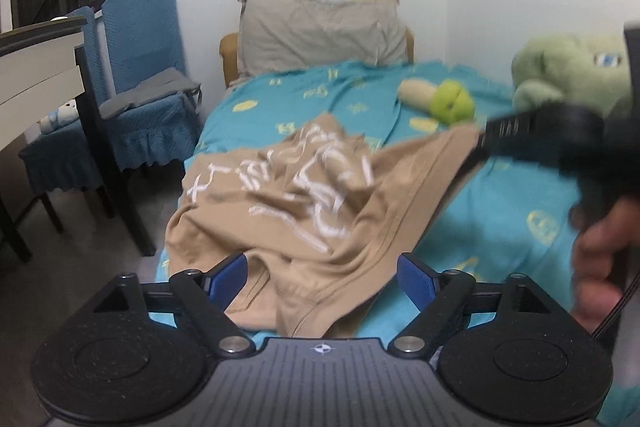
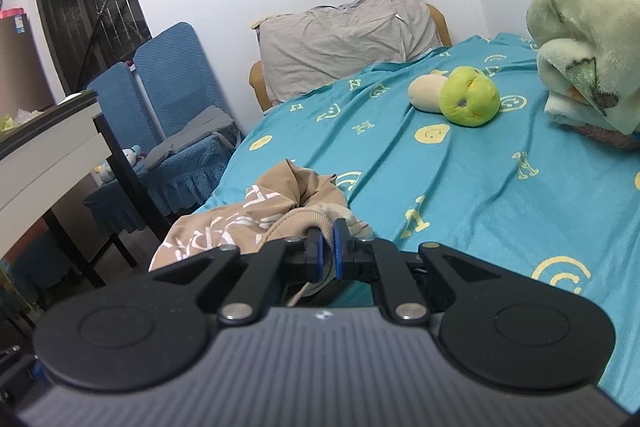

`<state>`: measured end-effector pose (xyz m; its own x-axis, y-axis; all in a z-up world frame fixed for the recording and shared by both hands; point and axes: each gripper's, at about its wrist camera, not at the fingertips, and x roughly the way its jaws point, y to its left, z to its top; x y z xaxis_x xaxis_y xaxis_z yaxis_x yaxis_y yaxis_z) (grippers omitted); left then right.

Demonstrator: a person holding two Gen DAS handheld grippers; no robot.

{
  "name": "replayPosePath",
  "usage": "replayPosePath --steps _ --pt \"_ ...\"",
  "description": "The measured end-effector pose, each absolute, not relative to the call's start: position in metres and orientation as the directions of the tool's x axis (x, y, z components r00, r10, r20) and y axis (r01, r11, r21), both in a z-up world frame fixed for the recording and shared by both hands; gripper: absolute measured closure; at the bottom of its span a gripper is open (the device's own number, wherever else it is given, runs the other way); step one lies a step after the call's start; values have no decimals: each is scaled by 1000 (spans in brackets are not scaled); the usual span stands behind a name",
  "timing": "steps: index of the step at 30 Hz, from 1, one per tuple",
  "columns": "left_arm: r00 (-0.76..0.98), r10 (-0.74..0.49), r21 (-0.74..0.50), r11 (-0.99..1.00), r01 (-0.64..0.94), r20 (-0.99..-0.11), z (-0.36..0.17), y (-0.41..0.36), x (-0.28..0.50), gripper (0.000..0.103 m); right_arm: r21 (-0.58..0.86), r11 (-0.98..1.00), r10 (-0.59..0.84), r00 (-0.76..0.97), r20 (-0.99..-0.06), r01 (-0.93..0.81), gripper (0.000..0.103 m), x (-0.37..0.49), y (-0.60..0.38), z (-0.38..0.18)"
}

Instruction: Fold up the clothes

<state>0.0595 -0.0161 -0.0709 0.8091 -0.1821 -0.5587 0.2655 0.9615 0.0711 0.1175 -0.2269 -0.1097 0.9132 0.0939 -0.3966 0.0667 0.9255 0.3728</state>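
bedsheet [image 2: 460, 183] print: letters n, h, i among smiley faces. white marks on tan shirt [image 1: 304, 187] unreadable.

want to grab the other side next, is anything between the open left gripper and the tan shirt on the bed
Nothing visible. The left gripper hangs open just above the near hem of the crumpled tan white-printed shirt, with only cloth between its blue fingers. The right gripper pinches a far edge.

Bare blue sheet [image 2: 460, 187] right of tan garment [image 1: 288, 195], plush toy [image 2: 468, 101] and green blanket [image 2: 584, 39] farther back
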Motion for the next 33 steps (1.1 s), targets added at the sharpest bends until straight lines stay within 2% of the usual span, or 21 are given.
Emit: replayPosePath --steps 7,14,16,20,25,28,33 --pt "832 -244 63 947 316 -499 -69 -22 59 17 418 906 115 907 -404 71 95 115 -233 -109" --pt "827 -311 161 891 426 -468 -85 -47 69 17 442 895 140 903 -405 60 95 113 -236 -107" --pt "826 -289 239 865 442 -484 -98 -58 74 17 448 892 140 905 -403 62 95 113 -238 -107" --pt "840 -110 430 819 380 -532 -131 -72 87 19 461 885 134 908 -396 71 95 112 -243 -107" --pt "870 -20 362 905 225 -492 -119 -47 97 19 472 878 128 907 -402 86 95 114 -244 -109" --pt "905 17 269 957 109 -425 -100 -28 99 17 463 881 119 901 -417 99 95 115 -245 -112" --pt "928 100 201 979 -28 -359 -83 -8 98 15 440 890 110 881 -461 119 94 122 -241 -118"
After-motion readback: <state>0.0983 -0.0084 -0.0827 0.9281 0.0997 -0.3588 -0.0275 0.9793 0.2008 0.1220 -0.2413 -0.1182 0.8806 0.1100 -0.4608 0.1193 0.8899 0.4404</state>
